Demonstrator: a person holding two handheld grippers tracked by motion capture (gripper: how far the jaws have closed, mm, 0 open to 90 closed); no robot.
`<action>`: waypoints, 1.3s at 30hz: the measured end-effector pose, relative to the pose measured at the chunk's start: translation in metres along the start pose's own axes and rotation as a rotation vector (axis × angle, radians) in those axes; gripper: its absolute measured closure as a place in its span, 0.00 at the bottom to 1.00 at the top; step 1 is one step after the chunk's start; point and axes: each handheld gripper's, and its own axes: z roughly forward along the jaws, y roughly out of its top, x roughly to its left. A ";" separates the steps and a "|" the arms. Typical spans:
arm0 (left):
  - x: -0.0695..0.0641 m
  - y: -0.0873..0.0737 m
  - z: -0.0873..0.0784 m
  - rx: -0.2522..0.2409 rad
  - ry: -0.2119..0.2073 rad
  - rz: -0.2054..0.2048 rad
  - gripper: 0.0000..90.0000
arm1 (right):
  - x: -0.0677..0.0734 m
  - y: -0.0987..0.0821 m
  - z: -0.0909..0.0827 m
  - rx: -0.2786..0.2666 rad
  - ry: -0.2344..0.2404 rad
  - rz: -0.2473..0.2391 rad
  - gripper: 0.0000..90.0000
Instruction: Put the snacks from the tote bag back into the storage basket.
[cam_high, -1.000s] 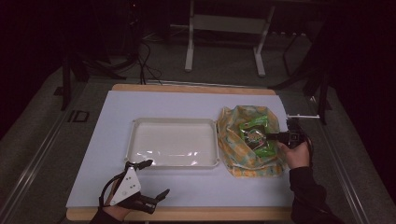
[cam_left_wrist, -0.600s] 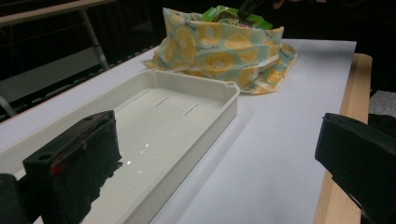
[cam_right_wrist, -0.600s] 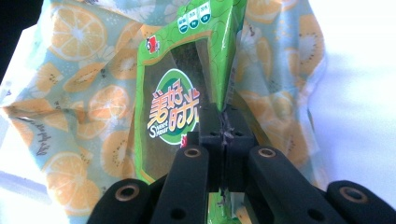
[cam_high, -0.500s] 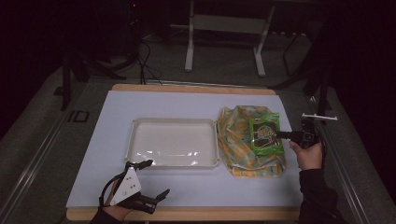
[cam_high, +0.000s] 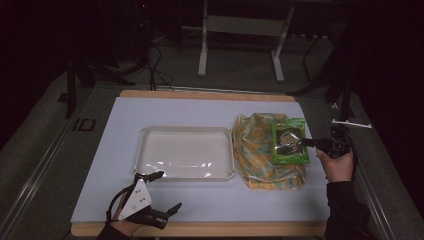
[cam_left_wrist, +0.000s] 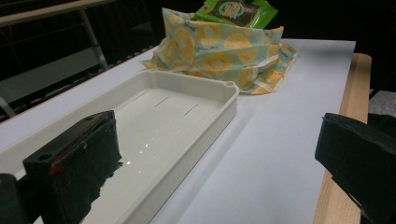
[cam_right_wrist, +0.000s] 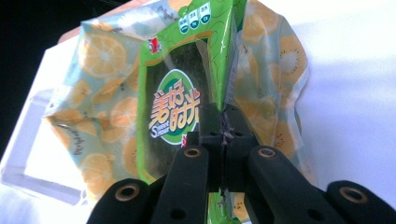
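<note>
Right tool (cam_high: 304, 143) clamped on green packet (cam_high: 290, 141), held just above fruit-print bag (cam_high: 260, 150) at 3 o'clock on bench (cam_high: 200, 107). Left tool (cam_high: 167, 192) gapes wide, idle at 7 o'clock. Step: lifting packet out of bag. Next, likely: carry toward 9 o'clock over tray (cam_high: 185, 131), lower, release inside rim.

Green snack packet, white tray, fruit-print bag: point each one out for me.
green snack packet (cam_right_wrist: 175, 112), right gripper view, on its printed label
white tray (cam_high: 184, 131), high view, on its far rim
fruit-print bag (cam_left_wrist: 219, 51), left gripper view, on its side
</note>
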 end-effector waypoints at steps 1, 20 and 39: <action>0.000 0.000 0.000 0.000 0.001 0.001 0.00 | 0.001 0.001 -0.002 -0.001 0.007 0.002 0.99; 0.000 0.000 0.000 -0.001 0.003 0.000 0.00 | 0.014 0.015 -0.027 -0.059 0.038 -0.001 0.99; -0.001 0.000 0.001 -0.009 -0.008 0.006 0.00 | 0.034 0.026 -0.035 -0.071 0.072 -0.026 0.99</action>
